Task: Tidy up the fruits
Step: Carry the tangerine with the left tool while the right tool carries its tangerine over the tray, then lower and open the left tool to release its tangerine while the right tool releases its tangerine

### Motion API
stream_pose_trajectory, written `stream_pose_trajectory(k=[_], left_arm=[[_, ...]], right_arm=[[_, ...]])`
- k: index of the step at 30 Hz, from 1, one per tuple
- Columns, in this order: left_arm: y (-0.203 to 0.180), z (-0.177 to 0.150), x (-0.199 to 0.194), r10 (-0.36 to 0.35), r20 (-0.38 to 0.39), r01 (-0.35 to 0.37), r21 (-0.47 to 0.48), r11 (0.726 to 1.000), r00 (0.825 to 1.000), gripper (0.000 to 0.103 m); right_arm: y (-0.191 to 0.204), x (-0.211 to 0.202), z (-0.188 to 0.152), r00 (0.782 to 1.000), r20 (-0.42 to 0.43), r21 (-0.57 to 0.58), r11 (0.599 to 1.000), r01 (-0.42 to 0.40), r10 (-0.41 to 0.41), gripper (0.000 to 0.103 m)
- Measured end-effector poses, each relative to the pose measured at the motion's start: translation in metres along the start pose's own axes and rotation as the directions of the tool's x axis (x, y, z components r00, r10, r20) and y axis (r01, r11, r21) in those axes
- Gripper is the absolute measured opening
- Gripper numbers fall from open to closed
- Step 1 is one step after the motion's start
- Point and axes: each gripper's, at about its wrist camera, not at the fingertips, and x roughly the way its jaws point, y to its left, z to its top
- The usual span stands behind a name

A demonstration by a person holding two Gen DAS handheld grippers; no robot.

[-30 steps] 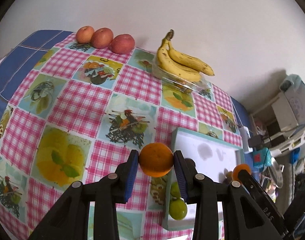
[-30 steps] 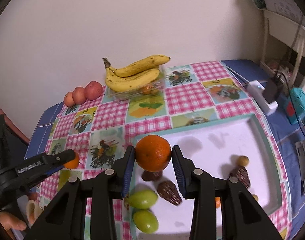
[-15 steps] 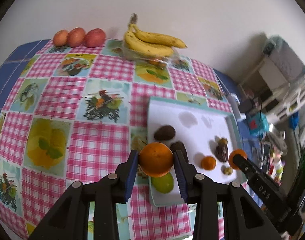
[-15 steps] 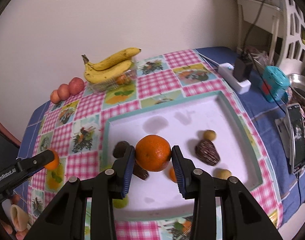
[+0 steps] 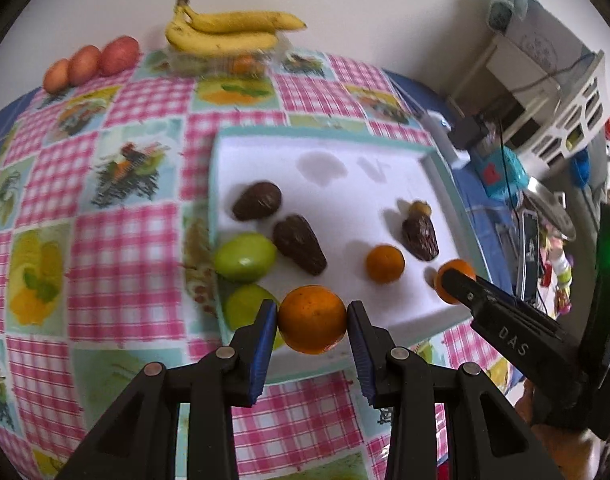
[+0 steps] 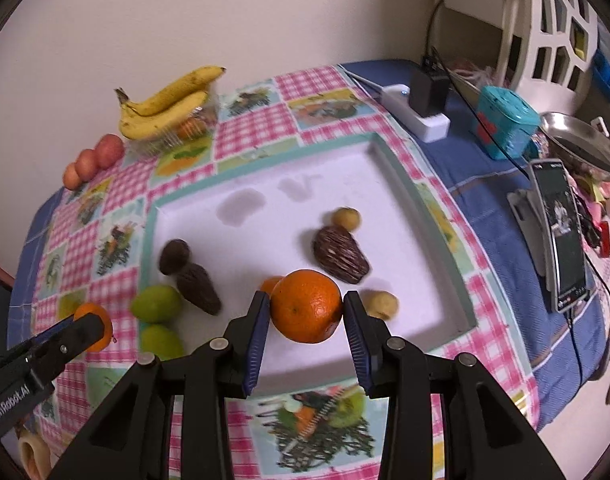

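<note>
Above the white tray (image 6: pixel 397 184) on the checked tablecloth (image 5: pixel 117 236), we hold one orange in each gripper. The left gripper (image 5: pixel 311 322) is clamped on its orange (image 5: pixel 312 319) over the tray's near left edge, just beside two green fruits (image 5: pixel 244 257). The right gripper (image 6: pixel 306 312) is clamped on its orange (image 6: pixel 306 306) over the tray's middle, near a small loose orange (image 5: pixel 385 263) and the dark brown fruits (image 6: pixel 340 254).

Risks, in our judgement: a round orange released from height may roll against the other fruit or over the low rim. The left orange sits close to the edge and may land on the rim and tip onto the cloth. The two grippers work near each other and may collide.

Compared with one second ago, both grippers have moved inward over the tray and lower; the bananas (image 5: pixel 225 32) now sit farther off.
</note>
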Motion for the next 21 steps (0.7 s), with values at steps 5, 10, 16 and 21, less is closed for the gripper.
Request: stream_pose_trajectory(k=[5,10,16,21], left_arm=[[-0.009,-0.007,0.022,-0.023,-0.06,0.023,0.004,1.0,0.998,0.038],[-0.013,-0.011,0.04,-0.001,-0.092,0.003,0.012,1.0,0.996,0.038],[-0.009,-0.012,0.056,-0.006,-0.117,0.004,-0.018,1.0,0.993,0.038],[-0.007,-0.013,0.061,-0.023,-0.13,0.019,-0.036,0.999,0.991,0.038]], right_arm=[[-0.013,0.014,-0.003,0.999,-0.044,0.028,1.0,0.006,-0.005,0.039],[-0.02,0.032,-0.007,0.995,-0.101,0.049,0.999,0.011,-0.006,0.039],[-0.021,0.043,-0.012,0.99,-0.139,0.056,0.998,0.022,-0.014,0.039],[-0.022,0.049,-0.014,0.988,-0.154,0.057,0.997,0.042,-0.033,0.039]])
